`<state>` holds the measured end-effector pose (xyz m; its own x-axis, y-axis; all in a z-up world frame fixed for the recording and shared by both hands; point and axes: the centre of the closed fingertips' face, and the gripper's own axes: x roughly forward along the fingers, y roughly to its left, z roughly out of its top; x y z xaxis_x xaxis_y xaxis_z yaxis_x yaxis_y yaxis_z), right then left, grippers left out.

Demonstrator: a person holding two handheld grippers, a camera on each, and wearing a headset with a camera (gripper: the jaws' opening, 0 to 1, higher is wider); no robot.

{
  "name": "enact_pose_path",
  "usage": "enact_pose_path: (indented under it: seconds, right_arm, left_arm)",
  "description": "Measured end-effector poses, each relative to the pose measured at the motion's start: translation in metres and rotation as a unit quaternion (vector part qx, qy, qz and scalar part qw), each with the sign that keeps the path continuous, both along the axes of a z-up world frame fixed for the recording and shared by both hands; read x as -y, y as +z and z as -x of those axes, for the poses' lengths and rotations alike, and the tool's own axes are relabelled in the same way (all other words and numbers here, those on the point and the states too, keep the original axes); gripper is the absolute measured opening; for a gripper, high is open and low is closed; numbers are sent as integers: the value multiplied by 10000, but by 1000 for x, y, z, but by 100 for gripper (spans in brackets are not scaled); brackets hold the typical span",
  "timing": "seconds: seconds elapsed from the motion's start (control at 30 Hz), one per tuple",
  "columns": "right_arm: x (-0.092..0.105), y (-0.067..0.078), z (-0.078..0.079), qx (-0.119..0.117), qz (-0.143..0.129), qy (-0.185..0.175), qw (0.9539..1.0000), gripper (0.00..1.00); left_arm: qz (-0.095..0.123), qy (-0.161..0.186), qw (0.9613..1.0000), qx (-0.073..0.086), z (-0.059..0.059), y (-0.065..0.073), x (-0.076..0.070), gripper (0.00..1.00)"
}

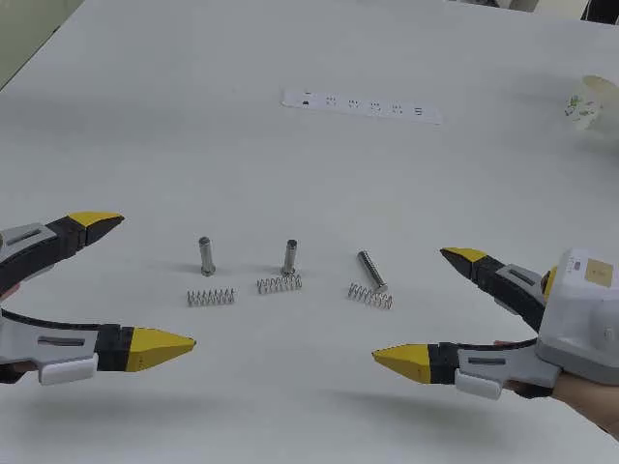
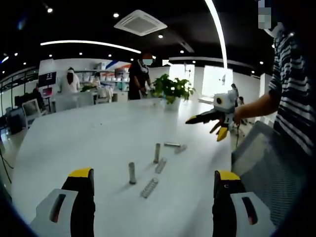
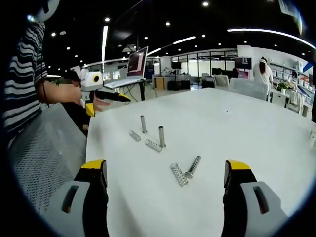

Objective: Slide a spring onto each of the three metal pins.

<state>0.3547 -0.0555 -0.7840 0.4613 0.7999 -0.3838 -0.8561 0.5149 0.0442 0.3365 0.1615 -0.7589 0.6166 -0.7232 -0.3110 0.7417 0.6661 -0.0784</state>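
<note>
The left gripper [image 1: 158,280] and right gripper [image 1: 408,304] hover with black, yellow-tipped jaws spread wide, holding nothing. On the matte white table [image 1: 290,174] between them, the smooth cylindrical left pin [image 1: 206,255] and middle pin [image 1: 289,256] stand upright, while the right pin [image 1: 371,271] lies on its side. The coiled wire left spring [image 1: 211,297], middle spring [image 1: 279,284] and right spring [image 1: 370,296] each lie flat just beside their pin, unthreaded. A flat white power strip [image 1: 361,105] lies well beyond both grippers.

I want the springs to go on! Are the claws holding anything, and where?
Nothing yet. The left gripper and right gripper are open and empty; the springs lie on the table.
</note>
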Motion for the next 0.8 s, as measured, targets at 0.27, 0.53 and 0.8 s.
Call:
enact_pose_path:
  seconds: [0.27, 0.53, 0.8]
  right_arm:
    - [0, -2, 3, -22, 9, 13, 10000, 98]
    - [-1, -1, 2, -4, 8, -3, 10000, 98]
    - [-1, -2, 3, -20, 17, 21, 10000, 98]
  left_arm:
    - [-9, 3, 10000, -5, 1, 0, 0, 98]
    - [-33, 7, 10000, -21, 1, -2, -2, 98]
    - [-26, 8, 10000, -31, 2, -2, -1, 98]
